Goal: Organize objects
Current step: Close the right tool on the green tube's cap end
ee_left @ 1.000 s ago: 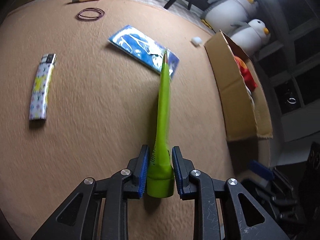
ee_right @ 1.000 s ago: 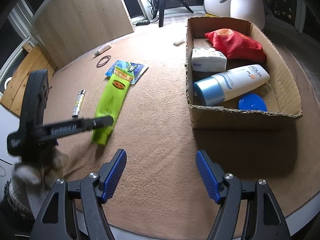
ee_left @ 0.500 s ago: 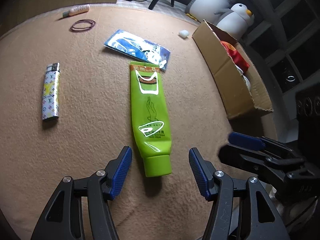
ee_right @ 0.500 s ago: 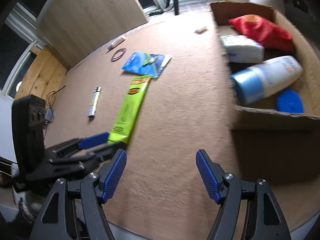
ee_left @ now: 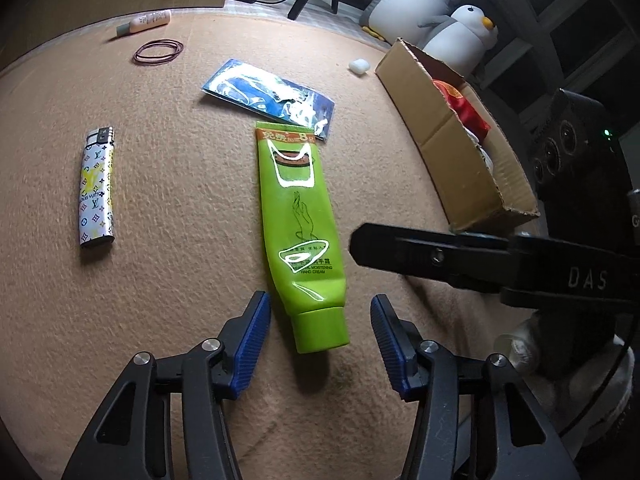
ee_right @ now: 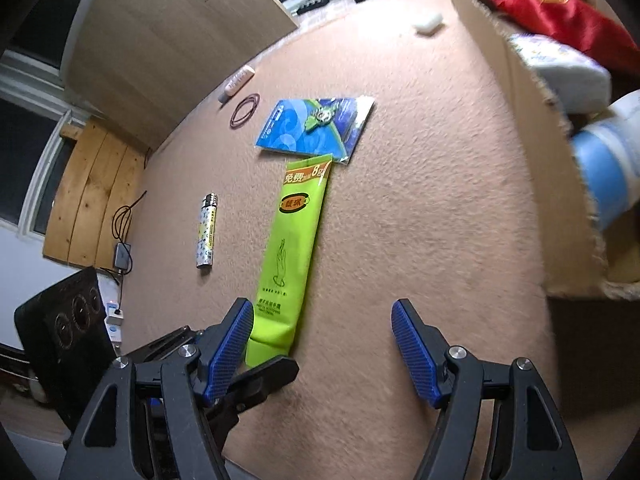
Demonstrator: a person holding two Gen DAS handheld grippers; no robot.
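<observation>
Your left gripper [ee_left: 320,336] and right gripper [ee_right: 322,344] are gaping, empty, by the green tube [ee_left: 302,224]; only the right wrist view is showing the blue-capped bottle [ee_right: 604,168].

Tan carpeted table [ee_left: 180,200] w/ green tube [ee_left: 302,220] at center, blue packet [ee_left: 272,98] touching its 12 o'clock end, lighter [ee_left: 97,190] at 9, rubber band [ee_left: 158,52] at 11, cardboard box [ee_left: 452,140] at 2.

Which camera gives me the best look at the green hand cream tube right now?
The left wrist view: the green hand cream tube lies fully visible, cap to crimped end, between the open left gripper. In the right wrist view its cap end is hidden behind the right gripper's finger.
</observation>
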